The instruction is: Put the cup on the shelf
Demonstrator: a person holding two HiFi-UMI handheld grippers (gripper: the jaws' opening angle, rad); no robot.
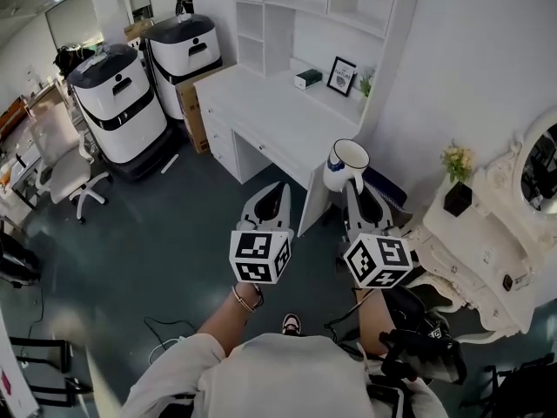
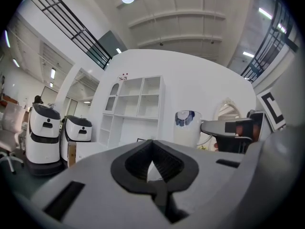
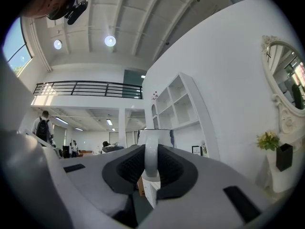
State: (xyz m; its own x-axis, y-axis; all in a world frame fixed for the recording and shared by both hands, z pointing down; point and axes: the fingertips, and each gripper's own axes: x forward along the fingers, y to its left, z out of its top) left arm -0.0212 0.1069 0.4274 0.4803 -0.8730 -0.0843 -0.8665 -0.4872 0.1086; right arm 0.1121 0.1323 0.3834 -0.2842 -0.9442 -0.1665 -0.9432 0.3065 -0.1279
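A white cup (image 1: 348, 162) with blue markings hangs in the air in front of the white desk (image 1: 261, 111). My right gripper (image 1: 357, 192) is shut on its handle. In the right gripper view the white handle (image 3: 151, 155) stands upright between the dark pads, with the cup body (image 3: 155, 136) beyond. The white shelf unit (image 1: 296, 11) rises above the desk, and its open compartments (image 3: 183, 104) hold nothing I can see. My left gripper (image 1: 277, 194) is beside the right one, shut, with nothing in it. From the left gripper view the cup (image 2: 187, 127) shows to the right of the shelf (image 2: 136, 104).
Two white-and-black machines (image 1: 117, 103) (image 1: 187, 50) stand left of the desk, with an office chair (image 1: 65, 164) further left. A framed picture (image 1: 341, 75) and a small box (image 1: 307, 78) sit on the desk. An ornate white dresser (image 1: 487, 242) with a potted plant (image 1: 457, 190) is at right.
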